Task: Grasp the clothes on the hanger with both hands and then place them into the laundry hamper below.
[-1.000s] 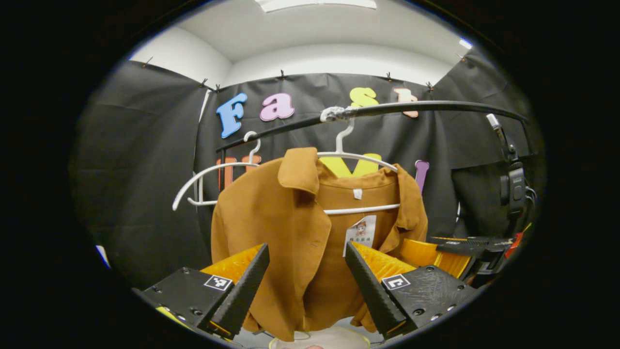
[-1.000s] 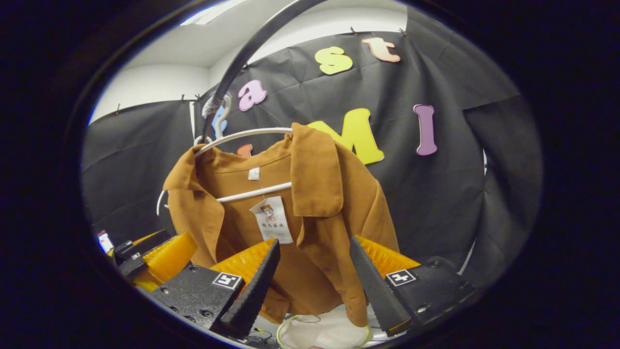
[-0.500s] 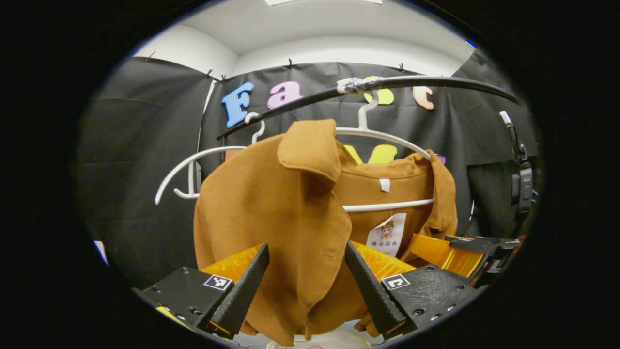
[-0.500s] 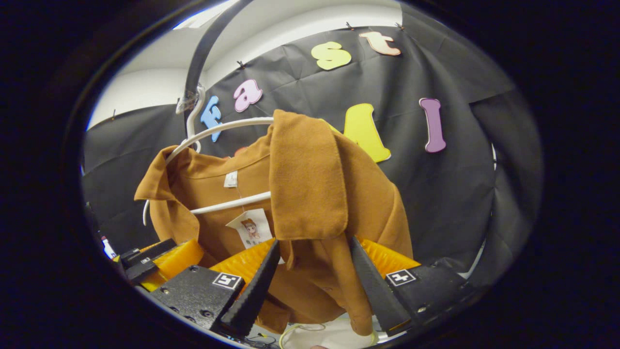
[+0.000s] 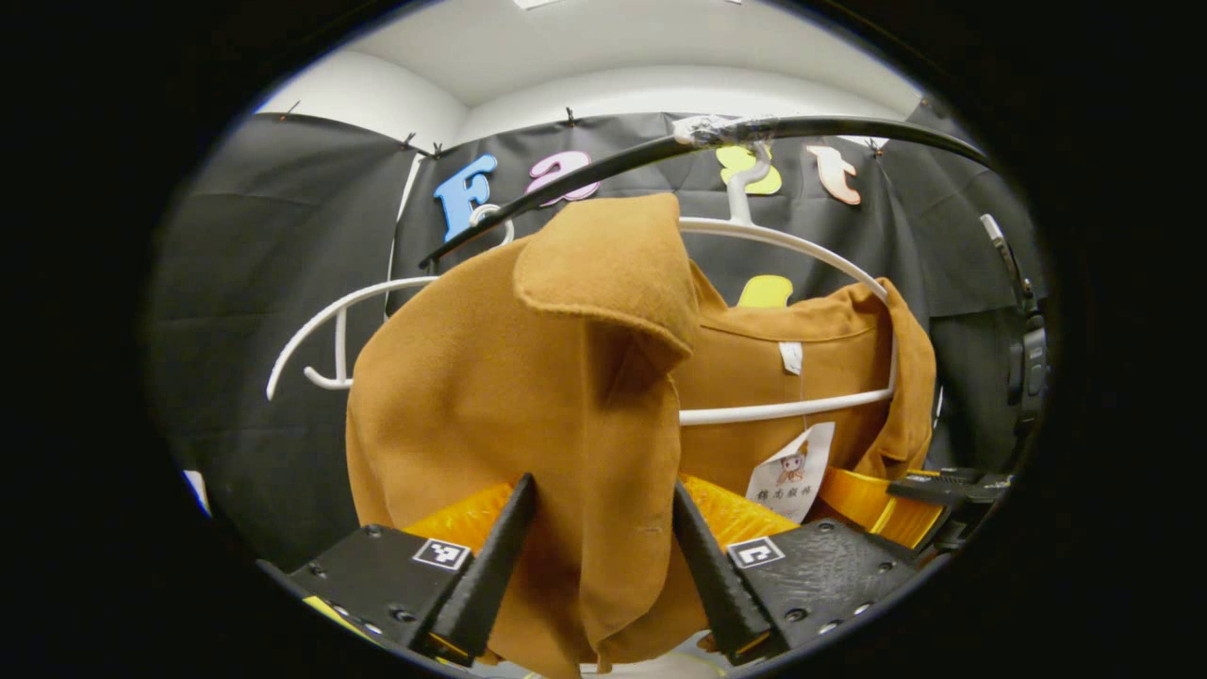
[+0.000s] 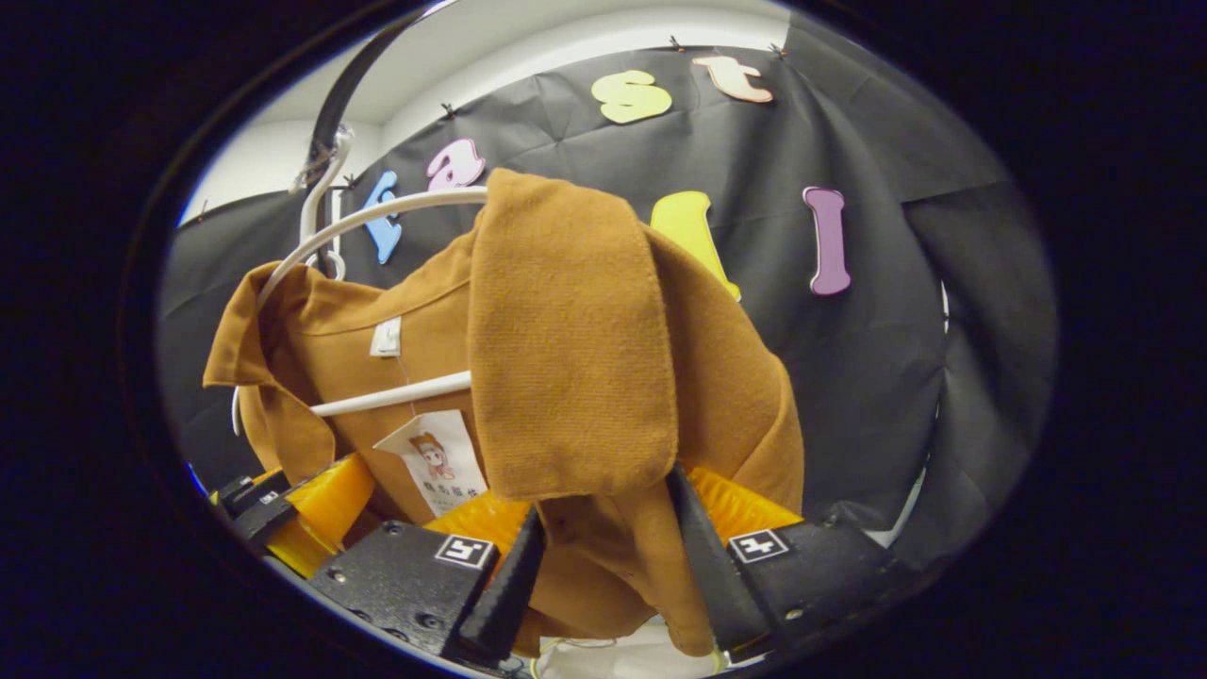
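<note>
Left gripper view: the left claw [image 5: 599, 542] stands open, its two fingers spread to either side of the front edge of a brown jacket [image 5: 528, 377], whose cloth hangs down between them. Above the claw the jacket sits on a white hanger [image 5: 792, 250] hooked over a dark rail [image 5: 849, 127]; a second, bare white hanger [image 5: 330, 325] hangs up and to the left. A paper tag [image 5: 792, 471] dangles just right of the claw, and the right claw [image 5: 919, 490] shows low at the far right. Right gripper view: the right claw [image 6: 603, 556] is likewise open, fingers astride the jacket's other front edge, below a broad collar flap [image 6: 570, 339]. A pale hamper rim [image 6: 603, 655] shows directly beneath the claw.
</note>
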